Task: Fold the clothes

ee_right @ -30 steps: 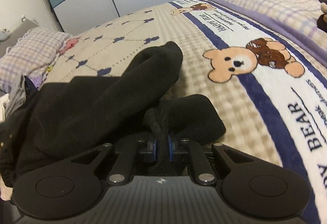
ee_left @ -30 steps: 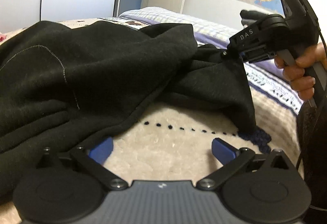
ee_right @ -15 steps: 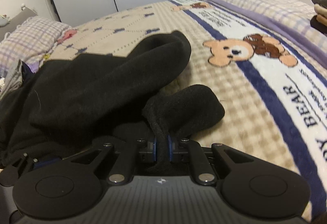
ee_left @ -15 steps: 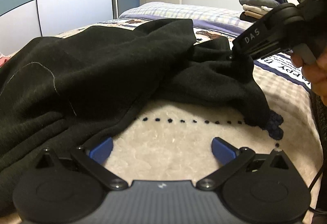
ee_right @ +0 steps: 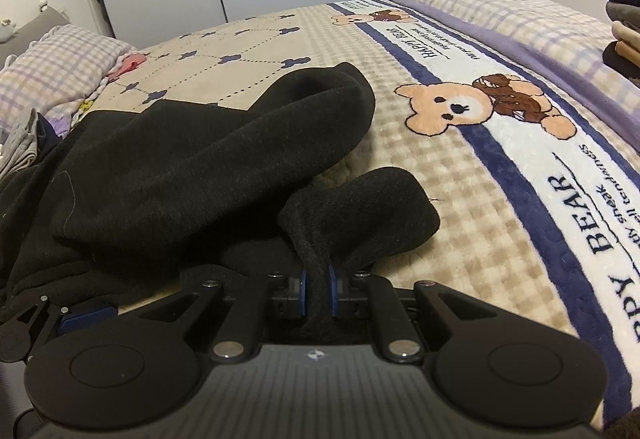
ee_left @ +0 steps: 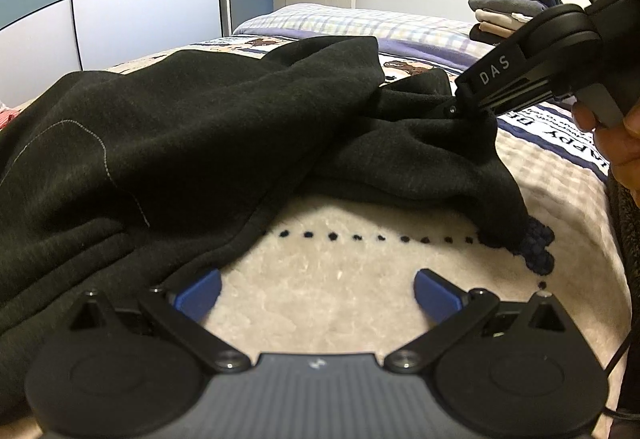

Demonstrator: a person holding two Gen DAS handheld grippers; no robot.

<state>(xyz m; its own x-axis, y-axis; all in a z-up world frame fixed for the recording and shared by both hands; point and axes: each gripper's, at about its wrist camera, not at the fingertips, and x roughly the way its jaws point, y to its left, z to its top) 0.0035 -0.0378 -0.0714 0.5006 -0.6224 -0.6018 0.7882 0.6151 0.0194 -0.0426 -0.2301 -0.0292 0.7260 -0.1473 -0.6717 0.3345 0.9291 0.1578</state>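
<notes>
Two grippers, right gripper [ee_right: 316, 289] pinching black garment [ee_right: 208, 175], left gripper [ee_left: 316, 291] wide, empty

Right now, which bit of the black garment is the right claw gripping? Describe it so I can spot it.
On the bear blanket, find the black garment heaped left of the teddy print. Its near right end bunches into a rounded lobe. Unlike the loose folds beside it, that lobe narrows to a neck pinched in the shut right claw.

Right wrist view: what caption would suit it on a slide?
Right gripper pinches a bunched fold of a black fleece garment on a teddy-bear blanket.
</notes>
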